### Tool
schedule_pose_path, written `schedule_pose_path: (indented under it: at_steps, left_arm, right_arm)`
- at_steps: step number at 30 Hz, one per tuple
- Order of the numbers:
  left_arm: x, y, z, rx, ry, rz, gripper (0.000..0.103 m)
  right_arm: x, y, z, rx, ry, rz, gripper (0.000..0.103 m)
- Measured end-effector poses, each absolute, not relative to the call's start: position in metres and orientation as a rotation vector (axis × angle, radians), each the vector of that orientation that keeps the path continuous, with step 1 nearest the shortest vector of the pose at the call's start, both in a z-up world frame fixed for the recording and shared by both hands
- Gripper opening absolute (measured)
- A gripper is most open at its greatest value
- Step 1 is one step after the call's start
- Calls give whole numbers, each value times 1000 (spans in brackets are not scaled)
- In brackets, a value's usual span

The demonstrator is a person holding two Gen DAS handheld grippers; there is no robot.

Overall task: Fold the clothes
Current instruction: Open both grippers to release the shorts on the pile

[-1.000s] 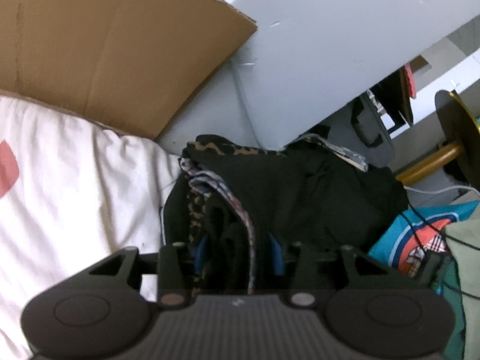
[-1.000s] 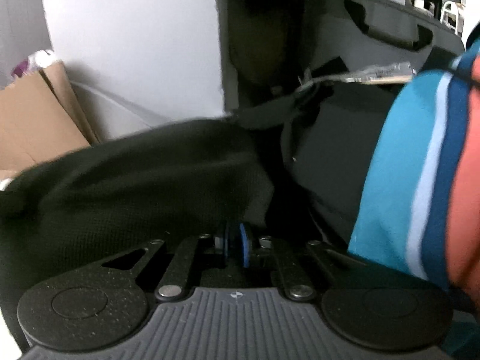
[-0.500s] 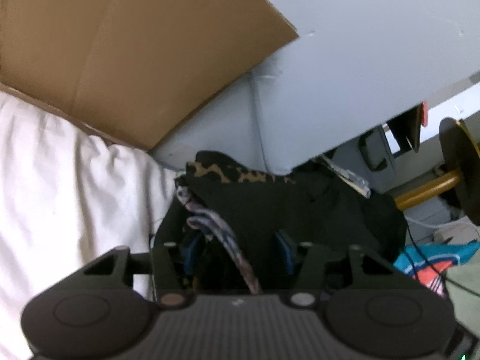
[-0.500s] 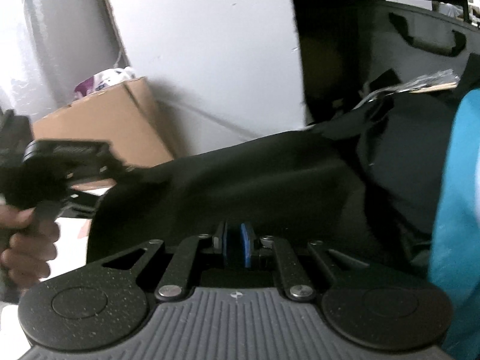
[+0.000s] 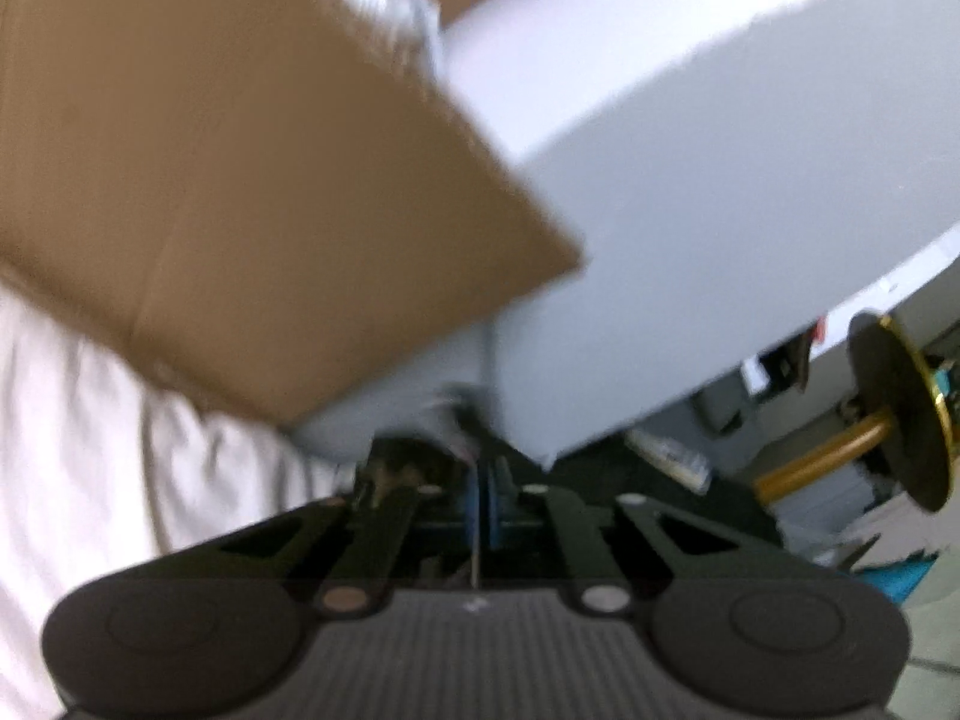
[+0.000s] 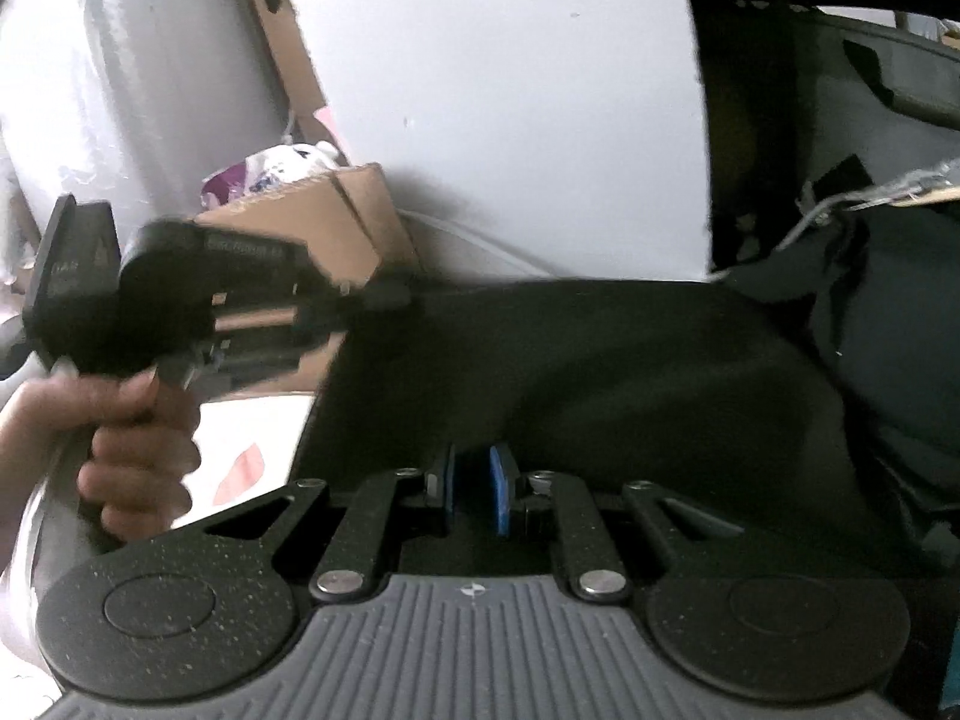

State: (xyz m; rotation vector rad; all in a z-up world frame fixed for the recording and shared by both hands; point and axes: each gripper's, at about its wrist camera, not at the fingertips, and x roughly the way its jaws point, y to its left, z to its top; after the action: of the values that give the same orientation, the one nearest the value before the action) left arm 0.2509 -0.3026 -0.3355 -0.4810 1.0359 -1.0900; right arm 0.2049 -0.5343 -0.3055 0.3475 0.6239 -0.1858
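Observation:
A black garment hangs stretched between both grippers. My right gripper is shut on its near edge, with dark cloth pinched between the blue pads. In the right wrist view, a person's hand holds my left gripper, which grips the garment's far corner. In the blurred left wrist view, my left gripper has its pads nearly touching, shut on a thin fold. A bunched part of the garment with leopard print shows just left of the pads.
A brown cardboard box stands behind white bedding, against a pale grey wall. A gold stand with a dark disc is at the right. A dark bag and more dark clothes lie to the right.
My left gripper went from open around the bunched cloth to shut on it and rose. The right gripper lifted too, and the garment now spreads out between them.

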Motion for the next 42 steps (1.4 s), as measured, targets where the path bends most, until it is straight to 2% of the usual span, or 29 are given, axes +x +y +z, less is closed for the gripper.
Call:
schedule_pose_path:
  at_steps: [6,10,15,26,31,36,42]
  left_arm:
    - [256,-306,-325,-348,1001,-1032,3]
    - [246,-302,-310,-272,971,-1039,16]
    - [225,-298,-291,-195,950,-1085,21]
    - [167,-293,-287,-68,929,-1232,21]
    - [159,-291,-311,-12,949,-1215,20]
    - [167,-296,-328,15,946,-1183,2]
    - [165,-301,-330,64,920,-1184,3]
  right_arm:
    - [223,-525,-317,336,659,-168,12]
    - [228,-525,-327,358,670,-167,17]
    - [226,-521,-323,326,662,-177,18]
    - [168,-556,-313,331,571,-320,25]
    - [149,-584,-331,356,593,-409,26]
    - [118,-596,-356,352,636,-478,26]
    - [75,-601,-369,385,628,-529,23]
